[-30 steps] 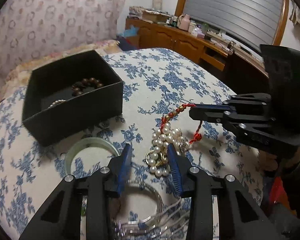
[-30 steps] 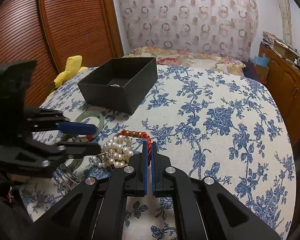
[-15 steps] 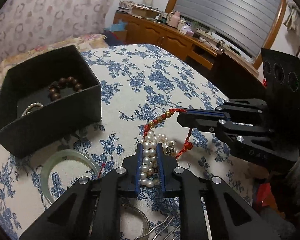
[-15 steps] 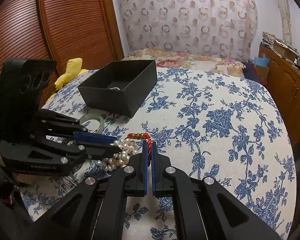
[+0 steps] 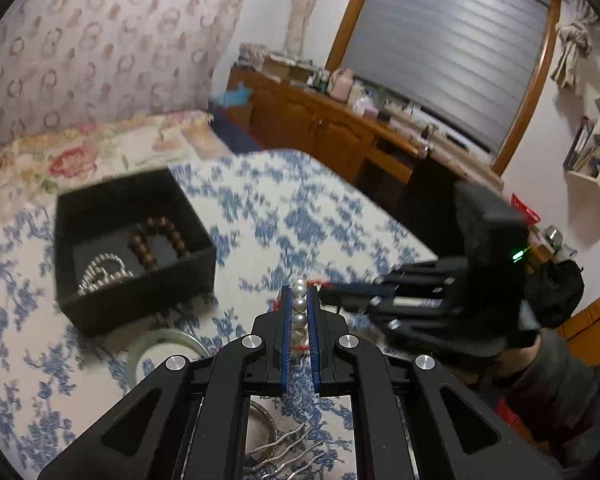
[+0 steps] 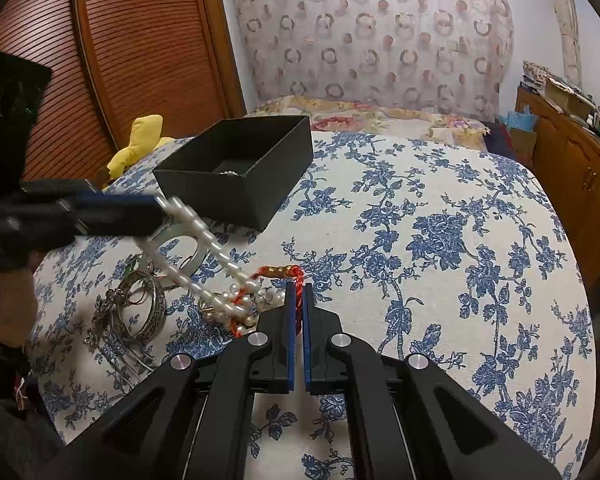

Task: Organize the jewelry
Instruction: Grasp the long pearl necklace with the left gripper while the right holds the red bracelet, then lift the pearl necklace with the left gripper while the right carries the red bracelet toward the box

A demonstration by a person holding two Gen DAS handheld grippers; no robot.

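My left gripper [image 5: 299,294] is shut on a white pearl necklace [image 5: 299,307] and holds it up above the bed. In the right wrist view the pearl strands [image 6: 204,240] stretch from the left gripper [image 6: 156,210] down to the jewelry heap. My right gripper [image 6: 296,286] is shut on a red cord bracelet with gold beads [image 6: 282,272], pinning it on the bedspread. The black box [image 5: 132,248] holds a brown bead bracelet [image 5: 160,240] and a pearl strand [image 5: 102,270]; the box also shows in the right wrist view [image 6: 240,176].
A pale green jade bangle [image 6: 182,248] and silver bangles [image 6: 140,308] lie left of the heap on the blue floral bedspread [image 6: 440,240]. A yellow soft toy [image 6: 140,140] sits by the wooden wardrobe. A wooden dresser [image 5: 340,132] stands beyond the bed.
My left gripper closed on the pearl necklace and lifted it up and away from the heap, drawing the strands taut. The right gripper stayed shut on the red cord.
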